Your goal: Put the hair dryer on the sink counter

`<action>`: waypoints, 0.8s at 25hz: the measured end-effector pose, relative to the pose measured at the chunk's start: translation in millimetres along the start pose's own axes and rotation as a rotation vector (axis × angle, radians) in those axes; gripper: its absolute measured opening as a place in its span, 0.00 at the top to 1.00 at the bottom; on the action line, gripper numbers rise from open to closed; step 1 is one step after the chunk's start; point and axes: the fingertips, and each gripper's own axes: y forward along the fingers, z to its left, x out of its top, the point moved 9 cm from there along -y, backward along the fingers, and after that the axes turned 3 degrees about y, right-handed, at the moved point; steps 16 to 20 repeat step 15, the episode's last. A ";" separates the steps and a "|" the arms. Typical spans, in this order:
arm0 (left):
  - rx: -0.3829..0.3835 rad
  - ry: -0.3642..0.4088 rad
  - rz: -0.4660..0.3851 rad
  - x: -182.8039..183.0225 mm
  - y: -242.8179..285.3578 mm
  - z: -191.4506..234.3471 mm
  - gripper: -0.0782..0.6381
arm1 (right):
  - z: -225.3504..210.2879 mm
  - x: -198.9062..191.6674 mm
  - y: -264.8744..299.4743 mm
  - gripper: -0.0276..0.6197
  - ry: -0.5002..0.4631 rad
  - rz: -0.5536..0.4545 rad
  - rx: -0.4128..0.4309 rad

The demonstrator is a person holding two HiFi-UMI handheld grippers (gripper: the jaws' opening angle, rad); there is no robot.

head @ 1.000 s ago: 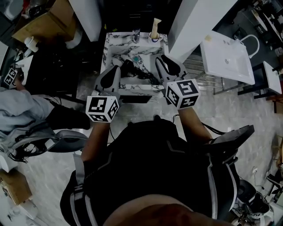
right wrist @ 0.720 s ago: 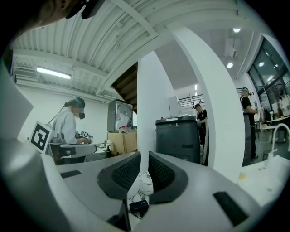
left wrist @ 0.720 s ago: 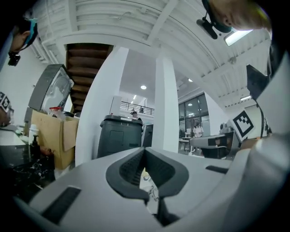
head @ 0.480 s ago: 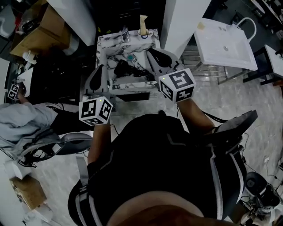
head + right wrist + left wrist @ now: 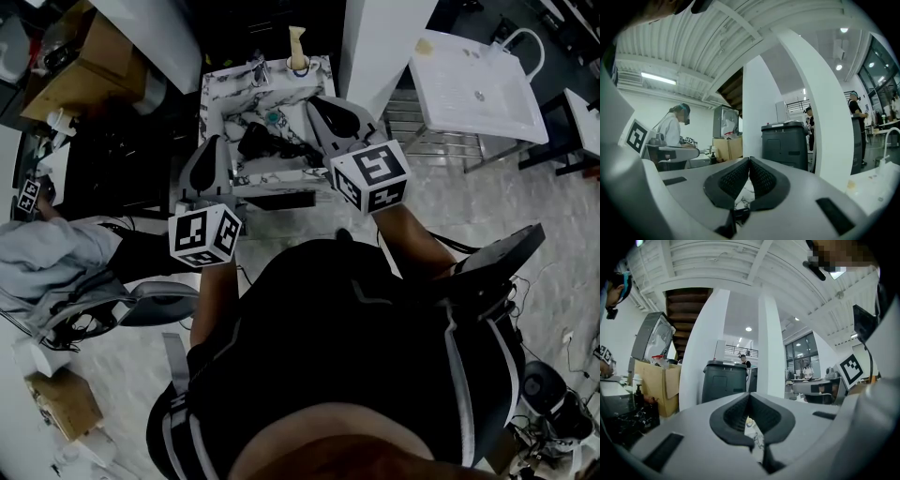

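Note:
The black hair dryer lies in the basin of the marble sink counter, its cord trailing to the right. In the head view my left gripper hovers at the counter's front left corner, just left of the dryer. My right gripper is over the counter's right rim, to the right of the dryer. Both point up and away in their own views: the left gripper and the right gripper each show pads meeting at the tips with nothing between them.
A faucet and a cup with a brush stand at the counter's back. A white pillar rises right of it, with a loose white washbasin beyond. A seated person and cardboard box are at the left.
The right gripper's jaws have closed, empty. Both grippers sit slightly farther apart around the counter, and the hair dryer stays in the basin.

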 end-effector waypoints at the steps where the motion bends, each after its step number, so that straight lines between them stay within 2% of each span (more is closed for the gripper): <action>1: -0.004 -0.003 -0.006 0.7 -0.7 -1.4 0.88 | 0.6 -0.9 0.2 0.92 0.000 0.000 0.002; 20: 0.003 -0.026 -0.022 -1.1 -9.7 -14.0 0.88 | 1.9 -6.9 -10.2 0.92 -0.005 0.036 -0.010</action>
